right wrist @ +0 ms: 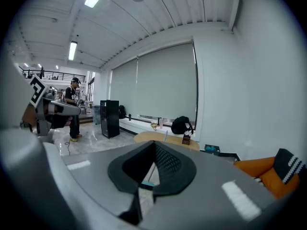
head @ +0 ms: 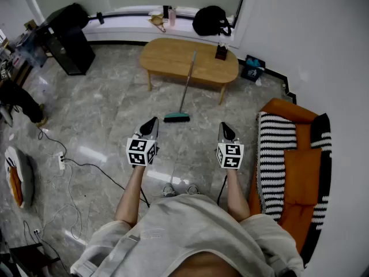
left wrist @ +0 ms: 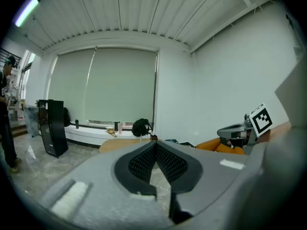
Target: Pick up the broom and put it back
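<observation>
The broom (head: 177,116) stands on the grey floor, its green head down and its thin handle (head: 189,74) leaning against the oval wooden table (head: 167,56). Both grippers hover a little short of it at about the same height. My left gripper (head: 154,120) is shut and empty, just left of the broom head. My right gripper (head: 223,125) is shut too, off to the broom's right. In the right gripper view the broom handle (right wrist: 166,136) rises beyond the closed jaw tips of the right gripper (right wrist: 154,143). The left gripper view looks past the left gripper (left wrist: 156,143) toward the table (left wrist: 120,143).
An orange sofa (head: 302,166) with a black-and-white striped blanket (head: 275,154) stands close on the right. A black cabinet (head: 69,45) and a person (head: 17,100) are at the left. Cables (head: 63,166) lie on the floor. A black bag (head: 212,21) sits on the sill.
</observation>
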Available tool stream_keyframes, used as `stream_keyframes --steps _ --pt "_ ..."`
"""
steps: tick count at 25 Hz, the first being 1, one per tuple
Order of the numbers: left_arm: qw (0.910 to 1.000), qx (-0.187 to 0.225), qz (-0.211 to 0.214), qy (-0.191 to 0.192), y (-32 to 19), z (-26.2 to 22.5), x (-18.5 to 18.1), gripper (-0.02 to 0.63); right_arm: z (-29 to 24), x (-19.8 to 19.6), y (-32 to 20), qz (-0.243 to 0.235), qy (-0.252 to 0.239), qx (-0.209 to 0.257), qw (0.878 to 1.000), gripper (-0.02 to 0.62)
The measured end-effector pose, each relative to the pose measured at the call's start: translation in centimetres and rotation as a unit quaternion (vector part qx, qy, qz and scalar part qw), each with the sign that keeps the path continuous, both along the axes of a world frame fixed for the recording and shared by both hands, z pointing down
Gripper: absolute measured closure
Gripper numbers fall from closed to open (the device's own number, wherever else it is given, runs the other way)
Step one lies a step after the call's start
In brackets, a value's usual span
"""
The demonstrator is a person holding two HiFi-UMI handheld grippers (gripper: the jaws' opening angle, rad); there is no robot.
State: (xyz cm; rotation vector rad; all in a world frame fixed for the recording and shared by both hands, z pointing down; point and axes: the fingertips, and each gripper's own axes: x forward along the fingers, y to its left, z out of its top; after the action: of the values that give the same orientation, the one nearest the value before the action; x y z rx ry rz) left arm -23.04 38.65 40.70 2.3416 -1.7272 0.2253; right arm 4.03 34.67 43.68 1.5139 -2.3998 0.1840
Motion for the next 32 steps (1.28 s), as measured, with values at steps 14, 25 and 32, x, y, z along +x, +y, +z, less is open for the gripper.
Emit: stream_keyframes --steps 14,25,32 --pt "0.9999 -0.006 -0.012 -0.002 -2.2 0.7 2.7 0.608 0.2 2.2 -2.8 -0.014 -0.015 0.0 1.0 0.595" --pt "0.9998 -0.011 -0.018 -0.005 -3.7 1.4 6.8 0.607 1.1 4.7 -4.9 -0.05 -0.025 -0.011 0.998 0.595" --pt "0.9998 -0.009 -0.016 -0.007 -5.3 1.7 7.5 0.608 1.7 4.8 -6.0 -0.06 -0.021 -0.008 0.998 0.595"
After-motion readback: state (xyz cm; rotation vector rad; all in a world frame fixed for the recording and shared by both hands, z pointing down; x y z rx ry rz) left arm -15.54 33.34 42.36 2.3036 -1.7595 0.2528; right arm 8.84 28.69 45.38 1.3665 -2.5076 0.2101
